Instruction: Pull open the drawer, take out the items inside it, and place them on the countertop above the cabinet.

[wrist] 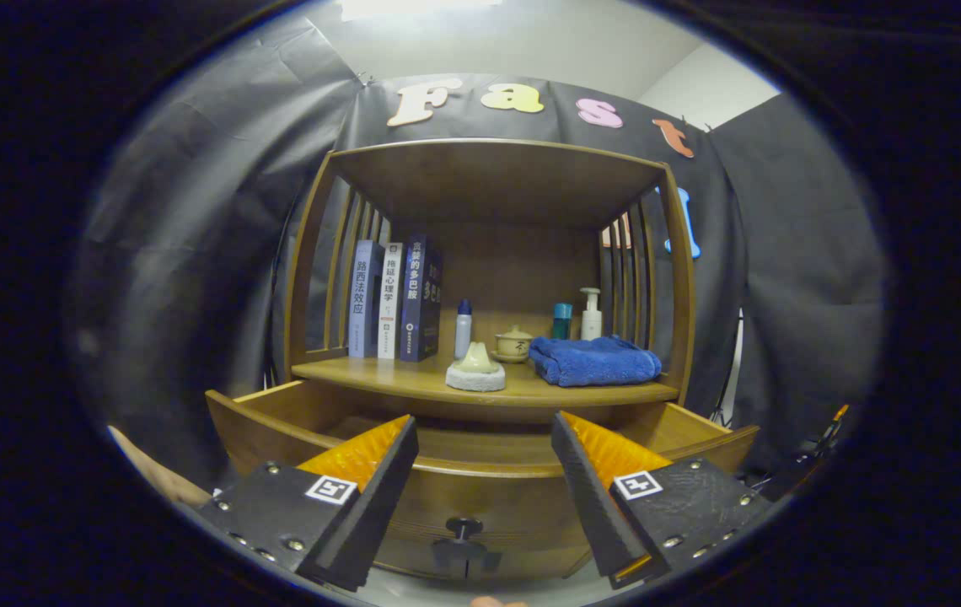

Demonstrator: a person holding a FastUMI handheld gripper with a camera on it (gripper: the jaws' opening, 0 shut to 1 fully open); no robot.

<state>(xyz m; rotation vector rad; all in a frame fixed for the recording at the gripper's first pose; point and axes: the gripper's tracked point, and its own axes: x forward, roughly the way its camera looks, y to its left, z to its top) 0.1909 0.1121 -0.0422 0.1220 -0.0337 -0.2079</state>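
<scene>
Below the shelf board, the drawer (480, 455) is seen pulled out toward the camera, its front panel lying between and beyond the fingers, with its dark knob (464, 529) low between them. The claw (485, 438) is held spread wide and empty, with nothing pressed by either finger. The inside of the drawer is mostly hidden behind its front rim and the fingers, so what remains in it cannot be told from this view.

On the desk (413, 381) above the cabinet, a pale cone-shaped piece on a white base (475, 369) is set near the front edge, a folded blue towel (594, 360) lies to its right, and a small lidded cup (513, 343), a slim bottle (464, 329), a teal container (561, 320) and a pump bottle (590, 314) stand further back. Three books (392, 299) are stood upright at the left.

The step in hand is judged to be reaching into the open drawer for a further item. For that to be done well, the claw should be raised and tipped downward so that the drawer floor is brought into sight before any descent is made. The fingers should be kept spread until an item lies squarely between them, and the front rim should be cleared on entry. A free patch at the front left of the desk appears best suited for setting down, well apart from the cone-shaped piece.
</scene>
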